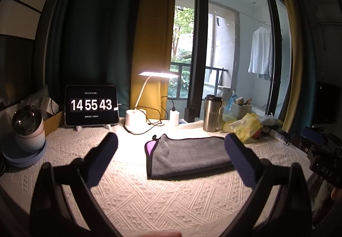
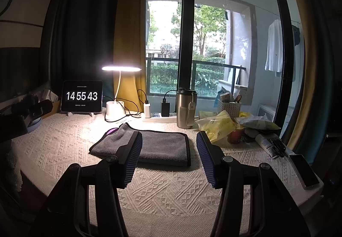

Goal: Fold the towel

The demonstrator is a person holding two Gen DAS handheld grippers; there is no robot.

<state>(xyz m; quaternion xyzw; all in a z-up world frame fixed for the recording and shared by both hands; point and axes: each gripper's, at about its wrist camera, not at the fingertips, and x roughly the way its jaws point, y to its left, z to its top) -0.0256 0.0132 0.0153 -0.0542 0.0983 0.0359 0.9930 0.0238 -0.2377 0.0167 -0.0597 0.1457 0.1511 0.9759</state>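
A grey towel (image 1: 190,154) with a black edge and a purple underside lies folded flat on the cream textured tablecloth (image 1: 149,198). One corner at its far left is turned up, showing purple. It also shows in the right wrist view (image 2: 164,147). My left gripper (image 1: 171,141) is open and empty, held above the cloth in front of the towel. My right gripper (image 2: 168,136) is open and empty, also in front of the towel. The right gripper also shows at the right edge of the left wrist view (image 1: 320,151).
Along the back stand a tablet clock (image 2: 81,96), a lit desk lamp (image 2: 116,106), a power strip (image 2: 158,118), a steel tumbler (image 2: 185,108) and a white basket (image 2: 229,106). Yellow bags (image 2: 215,126) and tubes lie right. A phone (image 2: 303,170) lies near the right edge. A round device (image 1: 28,128) stands left.
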